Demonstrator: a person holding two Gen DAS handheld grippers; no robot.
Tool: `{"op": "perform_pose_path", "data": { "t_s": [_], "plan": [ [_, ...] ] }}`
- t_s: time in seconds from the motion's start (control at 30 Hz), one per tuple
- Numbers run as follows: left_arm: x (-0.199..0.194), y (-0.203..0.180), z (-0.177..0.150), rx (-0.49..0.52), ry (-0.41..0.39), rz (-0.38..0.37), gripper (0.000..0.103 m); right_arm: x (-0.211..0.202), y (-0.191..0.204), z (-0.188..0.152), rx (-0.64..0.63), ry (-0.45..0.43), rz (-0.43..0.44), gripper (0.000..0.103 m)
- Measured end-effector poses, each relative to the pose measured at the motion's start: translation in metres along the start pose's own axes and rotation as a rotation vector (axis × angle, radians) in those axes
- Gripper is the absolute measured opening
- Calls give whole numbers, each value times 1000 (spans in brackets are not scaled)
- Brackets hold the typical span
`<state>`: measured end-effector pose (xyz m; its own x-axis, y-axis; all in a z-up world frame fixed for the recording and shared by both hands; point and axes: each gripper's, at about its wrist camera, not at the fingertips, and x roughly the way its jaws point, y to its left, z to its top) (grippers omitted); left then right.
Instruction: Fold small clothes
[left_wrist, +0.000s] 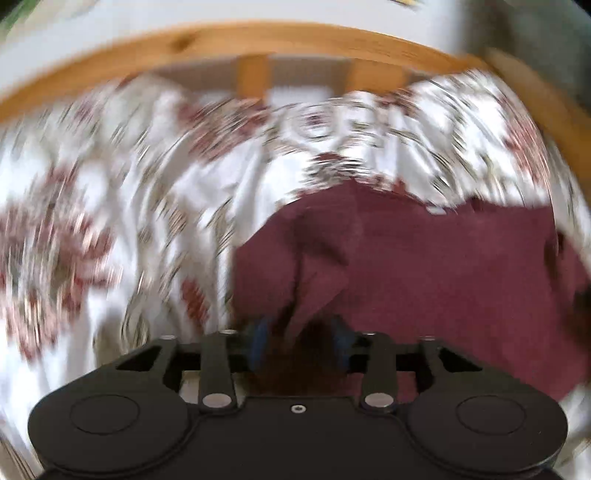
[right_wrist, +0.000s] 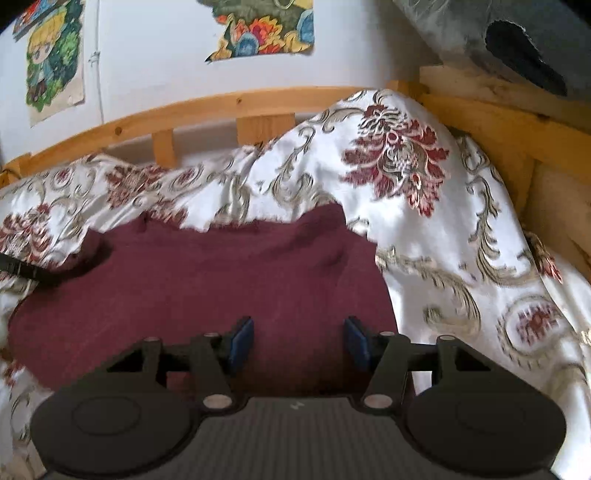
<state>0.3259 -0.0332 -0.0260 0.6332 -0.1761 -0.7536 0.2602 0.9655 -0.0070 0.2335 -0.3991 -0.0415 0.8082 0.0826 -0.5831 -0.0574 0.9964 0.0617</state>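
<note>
The left gripper's (left_wrist: 299, 347) fingers straddle a raised fold of the maroon cloth (left_wrist: 424, 266), grip unclear through blur, while the right gripper (right_wrist: 299, 343) gapes unclenched above the cloth's near edge, bedspread (right_wrist: 461, 258) beyond it.

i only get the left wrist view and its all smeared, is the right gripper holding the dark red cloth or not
Observer: No. The right gripper has its jaws apart above the dark red cloth, with flat fabric under the gap and nothing pinched.
Operator: whats the cloth lying on over there
Observer: A white floral bedspread, which humps up high behind the cloth on the right.
Operator: can you see my left gripper from that side
Observer: Only a dark part at the left edge, reaching to the cloth's far left corner.
Operator: anything on the wall
Observer: Two colourful drawings, sharp in the right wrist view.
</note>
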Motion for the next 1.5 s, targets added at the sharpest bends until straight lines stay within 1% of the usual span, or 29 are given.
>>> {"op": "perform_pose_path", "data": {
  "t_s": [0.07, 0.13, 0.17, 0.2, 0.23, 0.33, 0.4, 0.47, 0.53, 0.57, 0.67, 0.73, 0.77, 0.8, 0.83, 0.87, 0.9, 0.97, 1.0, 1.03, 1.07, 1.1, 1.17, 1.2, 1.23, 1.3, 1.37, 1.43, 1.5],
  "plan": [
    [7, -20, 1, 125, -6, 45, 48, 12, -2, 3, 27, -4, -4, 60],
    [21, -33, 4, 202, 1, 131, 44, 20, -4, 3, 46, -11, -8, 53],
    [26, -34, 7, 204, -5, 161, 30, 23, -5, 2, 46, -14, -12, 37],
    [29, -31, 10, 178, -14, 176, 11, 26, -5, 2, 37, -16, -26, 16],
    [31, -25, 13, 121, -25, 170, 7, 26, -5, 2, 26, -19, -43, 10],
    [26, -3, 19, -55, -100, 143, 6, 15, -10, 5, 44, -63, -70, 6],
    [26, 6, 21, -100, -121, 146, 6, 5, -13, 8, 54, -105, -96, 5],
    [35, 14, 23, -130, -93, 142, 6, 3, -16, 9, 59, -106, -112, 5],
    [48, 22, 21, -173, -20, 133, 7, 10, -19, 7, 80, -62, -109, 5],
    [52, 27, 20, -205, -2, 127, 8, 13, -19, 6, 81, -43, -114, 5],
    [47, 39, 17, -297, -23, 100, 15, 14, -16, 3, 62, -27, -144, 5],
    [37, 46, 19, -325, -42, 100, 19, 10, -14, 2, 68, -31, -154, 5],
    [31, 49, 20, -329, -56, 107, 28, 9, -14, 2, 74, -34, -157, 5],
    [24, 51, 20, -332, -70, 109, 43, 8, -14, 1, 80, -36, -156, 5],
    [15, 54, 19, -340, -88, 109, 51, 7, -13, 0, 81, -37, -157, 5],
    [7, 56, 18, -351, -109, 110, 66, 6, -12, -1, 77, -37, -161, 5],
    [-2, 57, 17, -359, -131, 109, 74, 5, -12, -1, 73, -41, -165, 8],
    [-21, 57, 10, -364, -168, 106, 82, 1, -11, -1, 70, -61, -167, 15],
    [-29, 55, 5, -369, -175, 103, 90, -1, -10, 0, 68, -71, -168, 23],
    [-38, 52, -2, -388, -182, 104, 94, -4, -8, 1, 62, -85, -165, 37],
    [-47, 49, -11, -410, -198, 100, 101, -8, -6, 2, 57, -101, -160, 44],
    [-56, 44, -21, -425, -222, 88, 102, -12, -3, 2, 50, -122, -153, 52],
    [-71, 32, -44, -442, -269, 58, 102, -22, 5, 2, 19, -156, -145, 60],
    [-76, 27, -54, -453, -280, 47, 102, -29, 11, 1, -2, -172, -140, 69],
    [-81, 22, -65, -461, -285, 34, 102, -36, 17, 0, -16, -187, -133, 74],
    [-86, 13, -87, -446, -305, 3, 102, -52, 29, -3, -38, -221, -114, 93],
    [-89, 7, -106, -399, -339, -20, 102, -70, 46, -7, -87, -262, -119, 103],
    [-84, 6, -114, -385, -335, -21, 102, -85, 59, -14, -129, -303, -141, 103],
    [-79, 10, -117, -398, -324, -51, 102, -91, 72, -21, -177, -320, -160, 103]
  ]
}}
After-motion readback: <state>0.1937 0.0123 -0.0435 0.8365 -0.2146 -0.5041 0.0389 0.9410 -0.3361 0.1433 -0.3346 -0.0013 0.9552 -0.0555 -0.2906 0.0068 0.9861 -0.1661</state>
